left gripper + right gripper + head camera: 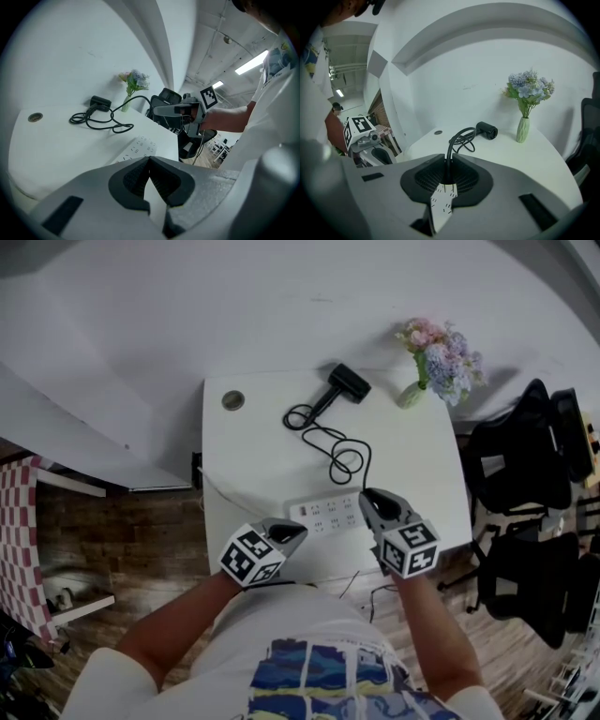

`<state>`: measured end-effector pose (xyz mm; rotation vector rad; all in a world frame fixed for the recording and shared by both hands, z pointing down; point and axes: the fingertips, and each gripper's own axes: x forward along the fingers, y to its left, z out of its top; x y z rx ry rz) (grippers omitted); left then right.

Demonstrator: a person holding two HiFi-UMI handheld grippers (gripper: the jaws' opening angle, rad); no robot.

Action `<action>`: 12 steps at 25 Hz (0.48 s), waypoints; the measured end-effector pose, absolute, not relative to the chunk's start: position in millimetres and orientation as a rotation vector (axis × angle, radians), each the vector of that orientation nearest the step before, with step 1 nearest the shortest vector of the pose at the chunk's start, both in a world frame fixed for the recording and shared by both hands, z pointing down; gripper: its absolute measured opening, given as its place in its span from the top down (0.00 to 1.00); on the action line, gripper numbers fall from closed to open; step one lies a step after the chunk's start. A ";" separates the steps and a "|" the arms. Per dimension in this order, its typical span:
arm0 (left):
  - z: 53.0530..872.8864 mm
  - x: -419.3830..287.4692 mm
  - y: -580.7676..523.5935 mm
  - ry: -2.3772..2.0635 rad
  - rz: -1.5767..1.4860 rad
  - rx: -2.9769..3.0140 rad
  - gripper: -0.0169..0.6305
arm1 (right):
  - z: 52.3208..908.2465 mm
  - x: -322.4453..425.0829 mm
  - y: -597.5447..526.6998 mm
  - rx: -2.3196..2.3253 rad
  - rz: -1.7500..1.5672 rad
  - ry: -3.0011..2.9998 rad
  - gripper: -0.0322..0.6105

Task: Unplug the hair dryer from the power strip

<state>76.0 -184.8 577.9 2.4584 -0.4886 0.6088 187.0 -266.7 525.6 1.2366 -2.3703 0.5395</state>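
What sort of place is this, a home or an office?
Most likely an office or lab: a white desk with a cable grommet, black office chairs beside it, and ceiling strip lights overhead.

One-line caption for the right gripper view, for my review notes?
Right gripper shut on the black cord above the white power strip; hair dryer and flower vase sit behind.

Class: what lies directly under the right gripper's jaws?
Part of the white power strip shows through the gap below the right gripper, which is shut on the black cord. The plug and its socket are covered by the jaws.
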 end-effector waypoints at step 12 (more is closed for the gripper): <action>577.8 76.9 -183.4 -0.498 0.618 2.464 0.97 | 519.5 190.7 -264.0 1.244 0.533 -2.372 0.88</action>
